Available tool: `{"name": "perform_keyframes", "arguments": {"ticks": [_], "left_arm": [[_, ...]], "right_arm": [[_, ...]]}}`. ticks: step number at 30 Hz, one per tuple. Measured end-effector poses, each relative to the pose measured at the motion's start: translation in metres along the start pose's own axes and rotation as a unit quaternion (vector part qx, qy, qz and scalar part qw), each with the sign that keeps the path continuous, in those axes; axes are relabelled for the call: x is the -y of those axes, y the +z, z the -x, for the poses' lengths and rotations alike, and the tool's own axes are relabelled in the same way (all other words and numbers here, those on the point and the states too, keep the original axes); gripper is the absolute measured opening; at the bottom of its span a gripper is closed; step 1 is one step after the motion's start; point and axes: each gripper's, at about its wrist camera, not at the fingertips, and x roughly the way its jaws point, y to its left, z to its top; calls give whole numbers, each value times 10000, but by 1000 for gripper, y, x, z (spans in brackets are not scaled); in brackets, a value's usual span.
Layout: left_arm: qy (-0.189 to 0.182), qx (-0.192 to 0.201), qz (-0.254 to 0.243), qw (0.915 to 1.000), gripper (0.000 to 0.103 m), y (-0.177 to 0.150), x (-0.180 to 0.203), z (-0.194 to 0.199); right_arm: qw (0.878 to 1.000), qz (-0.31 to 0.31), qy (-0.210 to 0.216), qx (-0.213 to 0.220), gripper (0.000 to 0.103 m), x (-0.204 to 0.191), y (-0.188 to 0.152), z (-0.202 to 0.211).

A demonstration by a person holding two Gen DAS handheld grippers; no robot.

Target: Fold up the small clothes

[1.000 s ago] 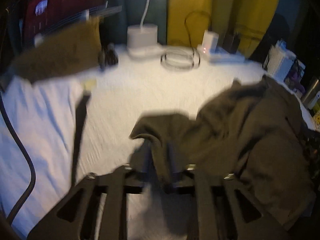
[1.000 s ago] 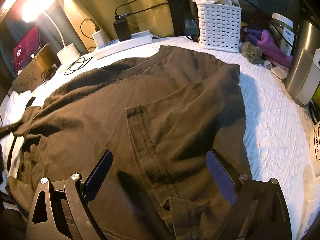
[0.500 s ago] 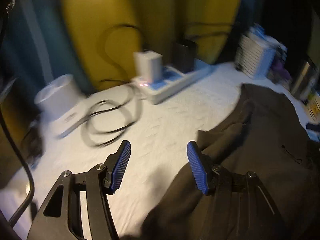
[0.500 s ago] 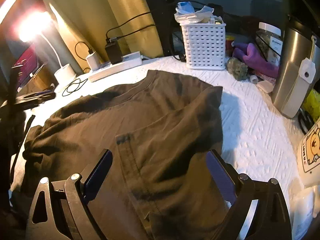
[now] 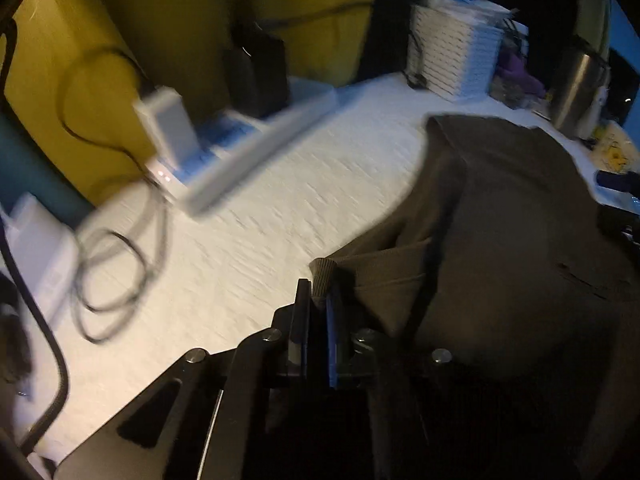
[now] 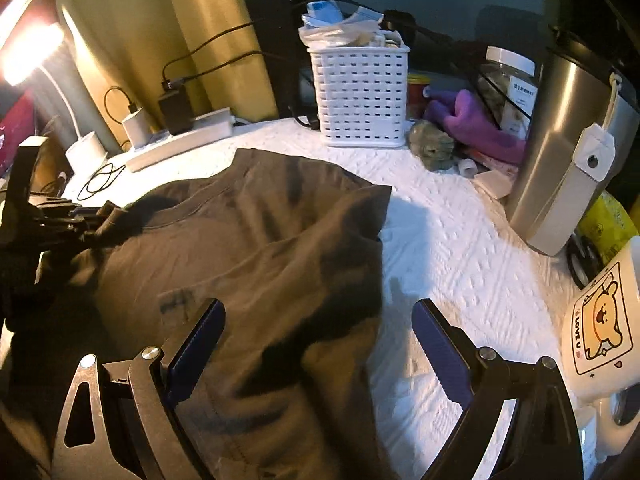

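A dark olive T-shirt (image 6: 256, 264) lies spread over the middle of the white textured table cover (image 6: 460, 264), its ribbed collar toward 11 o'clock in the right wrist view and one folded edge ending in a corner at about 1 o'clock. The left gripper (image 5: 318, 308) is clamped tight on a ribbed bit of the shirt's edge, the cloth pinched between its blue pads; in the right wrist view it sits at 9 o'clock, at the shirt's far left edge. The right gripper (image 6: 318, 344) hangs over the shirt's near side with its jaws spread wide and nothing pressed between them, the left pad above the cloth and the right pad above bare cover. Beyond the shirt, at 12 o'clock, stands a white slotted basket (image 6: 360, 100); at 10 o'clock a white power strip (image 6: 180, 144) with chargers plugged in; at 2 o'clock a steel flask (image 6: 568, 152); at 4 o'clock a mug with a cartoon bear (image 6: 600, 328)
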Motion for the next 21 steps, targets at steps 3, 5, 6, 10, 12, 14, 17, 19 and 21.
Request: {"name": "perform_keyframes", "arguments": {"ticks": [3,5,6,10,12,14,17,19,21], "left_arm": [[244,254,177,9992,5,16,-18,9],[282,367,149,9988,5,28,-24,10],[249,366,92,9990,6,33,-25,7],[218,-82,151,9996,15,37,-27,-5],[250,-115,228,9994,35,27,-34,7],[393,-45,403,9984,46,10,-43,30],[495,-52,666,9965,47,-25,-61,62],[615,-95,883,9941,52,-47,-75,79],[665,-136,1147,9911,66,-73,-85,90]], "right_arm": [[10000,22,-2,31,96,0,2,-2],[10000,23,-1,48,96,0,4,-3],[10000,26,-7,46,96,0,4,-3],[9999,51,-76,72,96,-3,5,-2],[9999,32,-76,119,96,-4,4,2],[9999,-9,-78,142,96,-3,1,6],[9999,-13,-64,152,96,-3,-3,11],[9999,19,-48,159,96,-6,-4,14],[9998,55,-33,175,96,-9,-7,17]]}}
